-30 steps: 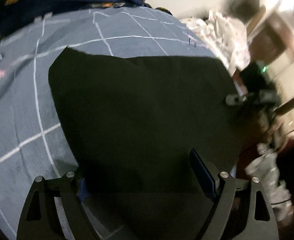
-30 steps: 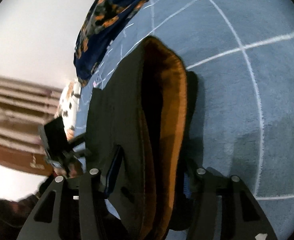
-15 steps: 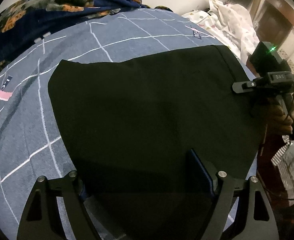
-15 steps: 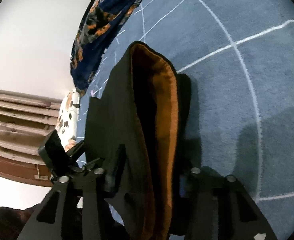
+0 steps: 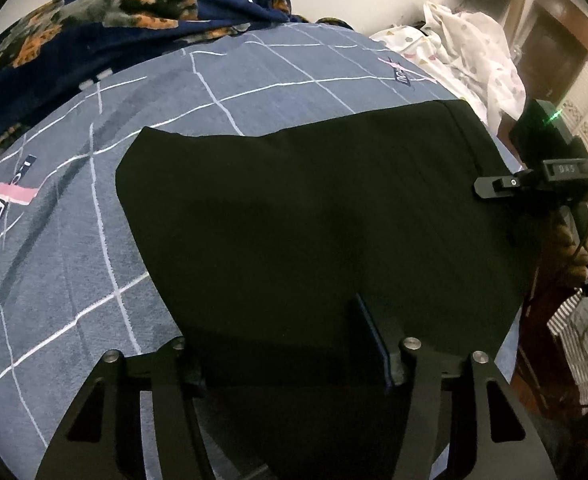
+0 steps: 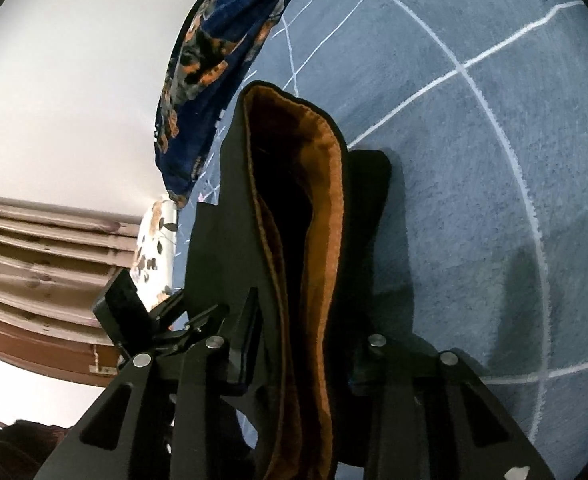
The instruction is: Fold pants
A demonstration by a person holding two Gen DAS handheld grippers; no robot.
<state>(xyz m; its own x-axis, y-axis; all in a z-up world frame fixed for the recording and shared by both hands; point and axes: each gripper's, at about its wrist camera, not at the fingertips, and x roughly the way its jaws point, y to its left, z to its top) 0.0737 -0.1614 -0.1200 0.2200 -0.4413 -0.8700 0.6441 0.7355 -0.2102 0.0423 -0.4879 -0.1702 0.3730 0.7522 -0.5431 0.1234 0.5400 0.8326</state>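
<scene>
The black fabric pants with an orange-brown fleece lining (image 5: pixel 314 220) lay spread over the blue-grey bedsheet with white grid lines (image 5: pixel 74 280) on the bed, their near edge lifted toward both cameras. The left tongs (image 5: pixel 290 360) stood with cloth running between the two fingers; the jaws looked well apart, so I could not tell whether they truly pinched the edge. The right tongs (image 6: pixel 298 344) had the thick layered edge, lining showing, between their fingers, and appeared to be clamped on it, though the contact itself was hidden by the fabric.

The pants would probably handle as soft, limp and fairly heavy for cloth: the fleece lining adds bulk, so the layers should sag between two holds and may slide over each other. The best hold seemed to be at the two corners of the near edge, taking all layers at once, so that the fold carries over evenly.

The far edge (image 5: pixel 198 136) of the pants lay flat on the sheet, with bare sheet beyond it and to the left. A dark blue blanket with orange patches (image 5: pixel 94 32) was heaped along the far side, and a white spotted cloth (image 5: pixel 474 48) lay near the right corner; the bed's right edge sat just beside the pants there, so room was tighter on that side.
</scene>
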